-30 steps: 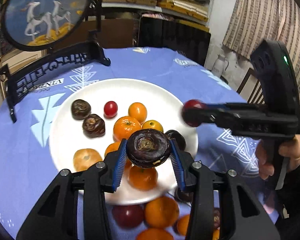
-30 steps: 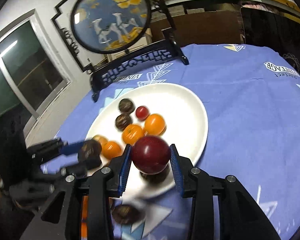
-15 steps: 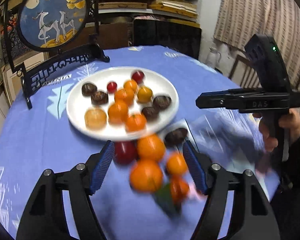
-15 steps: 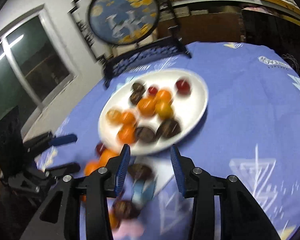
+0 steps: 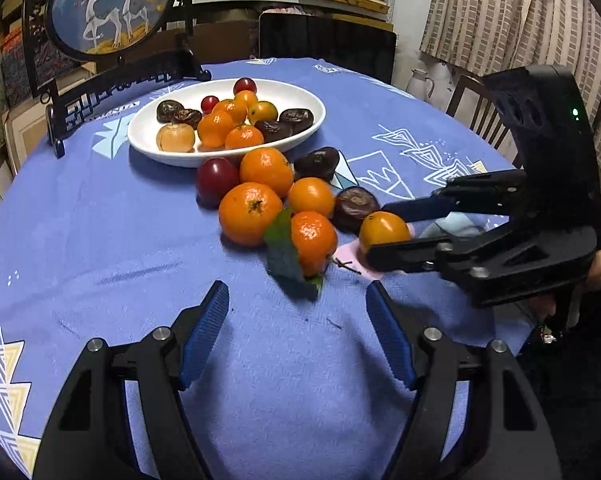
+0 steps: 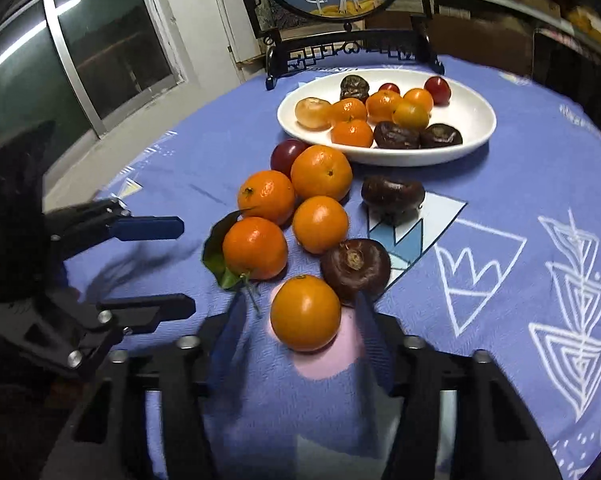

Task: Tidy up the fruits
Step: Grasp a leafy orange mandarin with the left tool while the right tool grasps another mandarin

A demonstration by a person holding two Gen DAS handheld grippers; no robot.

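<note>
Blue tablecloth [image 5: 112, 240], lettering unreadable

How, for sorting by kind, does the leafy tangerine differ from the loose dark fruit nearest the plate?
The leafy tangerine is bright orange and smooth; the dark fruit is brown-purple and wrinkled. The tangerine is round, the dark fruit flatter. The tangerine has a green leaf; the dark fruit has none. Both lie on the blue cloth, outside the plate.

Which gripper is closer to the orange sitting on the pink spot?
Right. The right gripper has its fingers on either side of the orange; the left gripper stands open and empty, well short of it.
</note>
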